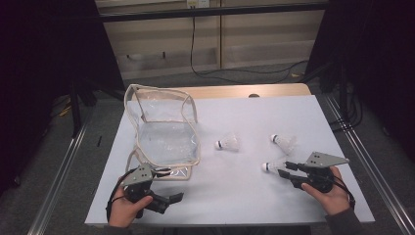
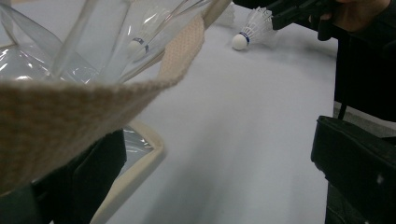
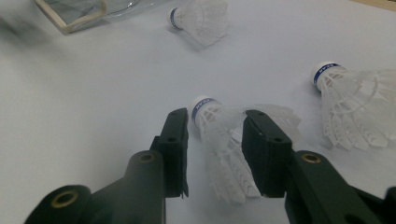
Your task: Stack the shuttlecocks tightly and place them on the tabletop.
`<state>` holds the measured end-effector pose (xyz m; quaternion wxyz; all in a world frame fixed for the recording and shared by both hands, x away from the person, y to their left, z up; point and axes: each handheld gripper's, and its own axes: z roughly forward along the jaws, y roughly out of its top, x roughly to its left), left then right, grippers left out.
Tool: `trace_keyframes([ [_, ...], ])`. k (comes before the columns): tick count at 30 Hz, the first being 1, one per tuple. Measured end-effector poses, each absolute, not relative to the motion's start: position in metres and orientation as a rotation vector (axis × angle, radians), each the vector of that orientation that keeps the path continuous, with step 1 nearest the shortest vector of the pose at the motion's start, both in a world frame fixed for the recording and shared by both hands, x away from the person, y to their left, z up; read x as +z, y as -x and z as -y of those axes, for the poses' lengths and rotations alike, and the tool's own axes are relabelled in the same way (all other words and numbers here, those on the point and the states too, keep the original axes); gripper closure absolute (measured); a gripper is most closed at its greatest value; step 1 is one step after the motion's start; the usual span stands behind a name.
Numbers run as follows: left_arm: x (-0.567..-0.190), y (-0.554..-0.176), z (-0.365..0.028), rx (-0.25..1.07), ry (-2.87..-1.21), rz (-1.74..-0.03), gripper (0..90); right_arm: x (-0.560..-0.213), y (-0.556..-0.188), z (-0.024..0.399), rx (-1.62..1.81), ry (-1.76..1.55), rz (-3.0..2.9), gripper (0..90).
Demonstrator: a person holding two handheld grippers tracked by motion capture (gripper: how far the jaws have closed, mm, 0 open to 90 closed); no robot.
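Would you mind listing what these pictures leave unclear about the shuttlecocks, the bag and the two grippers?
- Right gripper: its jaws stand either side of the nearest shuttlecock; the right gripper view does not settle whether the pads press the feathers.
- Left gripper: in the left gripper view the beige bag strap covers one jaw, so a grip is unclear.
- Clear bag: any contents are lost in glare in the high view.
- Shuttlecock band lettering: too small.

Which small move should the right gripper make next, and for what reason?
Probably close the jaws. The right gripper already has the nearest shuttlecock lying between its open black jaws on the table, feathers toward the hand, apparently not pressed. The left gripper is at the clear bag, so gripping the shuttlecock seems the step before carrying it there.
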<state>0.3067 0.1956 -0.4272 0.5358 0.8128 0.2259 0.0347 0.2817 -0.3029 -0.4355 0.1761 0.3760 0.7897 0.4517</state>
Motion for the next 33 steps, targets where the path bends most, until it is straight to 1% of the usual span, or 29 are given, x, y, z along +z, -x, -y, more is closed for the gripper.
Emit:
trace_keyframes([
  [2, -0.427, -0.307, -0.196, 0.082, -1.935, -0.538, 3.3, -0.436, -0.281, 0.304, 1.275, -1.082, -2.239, 55.1],
  [4, -0.427, -0.307, -0.196, 0.082, -1.934, -0.538, 3.3, -0.437, -0.28, 0.306, 1.27, -1.083, -2.24, 54.9],
  [7, -0.427, -0.307, -0.195, 0.081, -1.932, -0.54, 3.3, -0.437, -0.278, 0.308, 1.265, -1.091, -2.236, 50.8],
  [9, -0.427, -0.307, -0.195, 0.081, -1.933, -0.539, 3.3, -0.437, -0.277, 0.31, 1.261, -1.092, -2.235, 50.3],
  [12, -0.427, -0.306, -0.195, 0.079, -1.931, -0.539, 3.3, -0.437, -0.276, 0.312, 1.261, -1.102, -2.224, 45.0],
  [17, -0.427, -0.307, -0.195, 0.082, -1.938, -0.535, 3.4, -0.439, -0.275, 0.315, 1.262, -1.126, -2.222, 43.8],
  [19, -0.427, -0.307, -0.195, 0.083, -1.939, -0.533, 3.3, -0.44, -0.275, 0.314, 1.264, -1.118, -2.232, 53.3],
  [21, -0.427, -0.307, -0.195, 0.083, -1.94, -0.533, 3.4, -0.441, -0.276, 0.312, 1.264, -1.126, -2.241, 54.4],
  [22, -0.427, -0.307, -0.195, 0.083, -1.94, -0.533, 3.4, -0.441, -0.276, 0.311, 1.26, -1.127, -2.242, 58.6],
  [25, -0.427, -0.306, -0.195, 0.079, -1.933, -0.538, 3.4, -0.443, -0.278, 0.309, 1.263, -1.132, -2.248, 66.8],
  [28, -0.427, -0.306, -0.195, 0.079, -1.931, -0.539, 3.4, -0.443, -0.28, 0.308, 1.254, -1.145, -2.255, 73.5],
  [33, -0.427, -0.306, -0.195, 0.077, -1.931, -0.538, 3.4, -0.446, -0.282, 0.306, 1.254, -1.147, -2.295, 81.4],
])
